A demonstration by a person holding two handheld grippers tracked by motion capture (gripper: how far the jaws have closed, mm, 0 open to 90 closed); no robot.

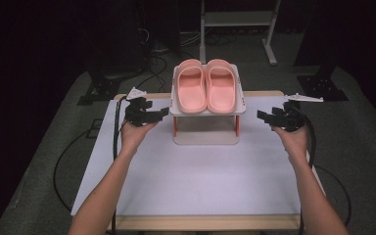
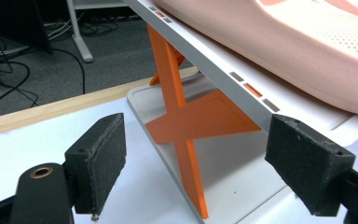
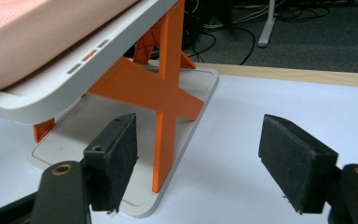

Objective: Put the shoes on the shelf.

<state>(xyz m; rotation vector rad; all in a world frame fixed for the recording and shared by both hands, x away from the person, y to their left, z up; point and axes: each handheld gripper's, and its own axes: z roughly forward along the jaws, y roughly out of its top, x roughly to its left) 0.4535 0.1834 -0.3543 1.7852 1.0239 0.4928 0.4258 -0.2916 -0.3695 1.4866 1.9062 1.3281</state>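
Note:
A pair of pink slippers [image 1: 206, 84] lies side by side on the top shelf of a small white rack [image 1: 241, 108] with orange cross braces [image 2: 182, 116], at the far middle of the table. My left gripper [image 1: 162, 113] hovers just left of the rack, open, nothing between its pads [image 2: 103, 158]. Right of the rack my right gripper [image 1: 261, 116] is open too, and its pads [image 3: 116, 158] hold nothing. Both point inward at the rack's sides. The left gripper view shows a slipper's side [image 2: 307, 51] above the shelf edge; the right gripper view shows a slipper [image 3: 37, 32] at upper left.
A white mat [image 1: 196, 181] covers the wooden table [image 1: 205, 223]. Cables [image 1: 115, 142] trail from both grippers over the table's sides. Behind the table are a white frame's legs [image 1: 271, 34], dark stands and floor cables.

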